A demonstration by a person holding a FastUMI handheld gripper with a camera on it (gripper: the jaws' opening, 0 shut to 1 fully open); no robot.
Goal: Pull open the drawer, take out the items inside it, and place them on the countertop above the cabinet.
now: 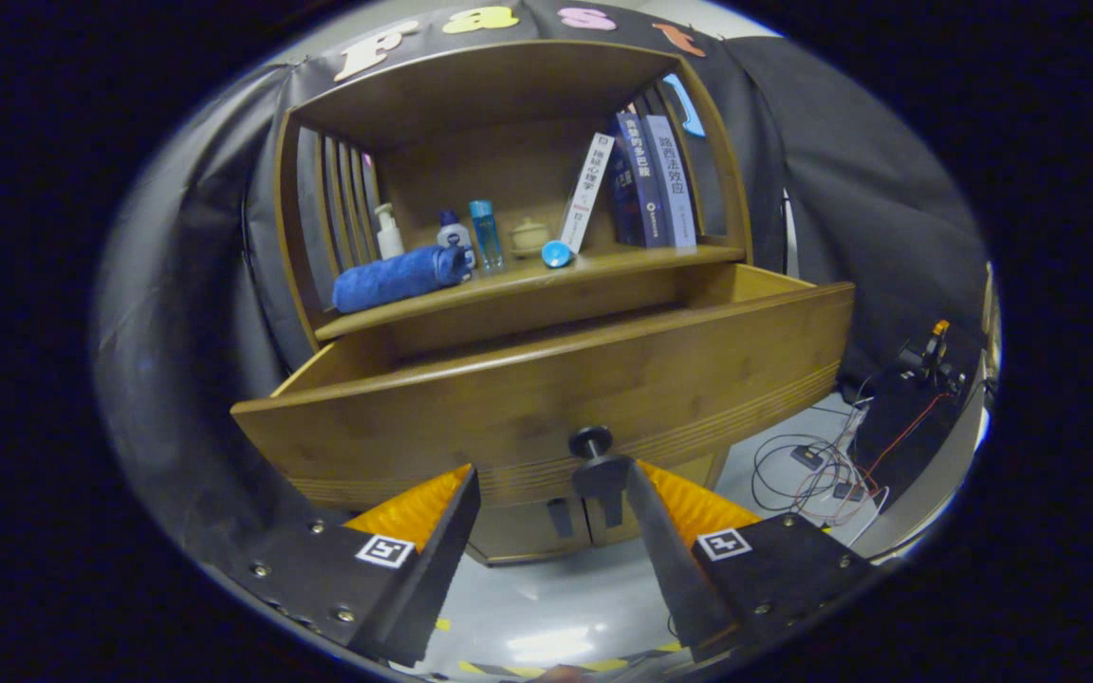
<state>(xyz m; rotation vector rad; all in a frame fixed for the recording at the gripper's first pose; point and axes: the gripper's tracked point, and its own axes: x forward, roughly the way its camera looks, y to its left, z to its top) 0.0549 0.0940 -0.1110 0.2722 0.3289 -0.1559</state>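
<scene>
Drawer (546, 379) stands pulled out from the wooden cabinet (509, 95), its front panel facing us; we cannot see inside it from this low angle. Its dark round knob (591, 442) sits just ahead of the claw (551, 484), close by the right finger's tip. Claw released, fingers spread apart, gripping nothing.

On the bench (527, 280) above the drawer: a rolled blue towel (399, 277) at the left, a white pump bottle (388, 232), a small white bottle (452, 232), a clear blue bottle (485, 232), a small pale lidded pot (529, 234), a blue round object (556, 253). A white book (587, 193) leans against upright dark books (656, 180); their spines carry writing.

Two lower cabinet doors (556, 522) show beneath the drawer. Cables (817, 470) lie tangled on the pale floor (556, 607) right of the cabinet. Open floor between fingers and cabinet base.
</scene>
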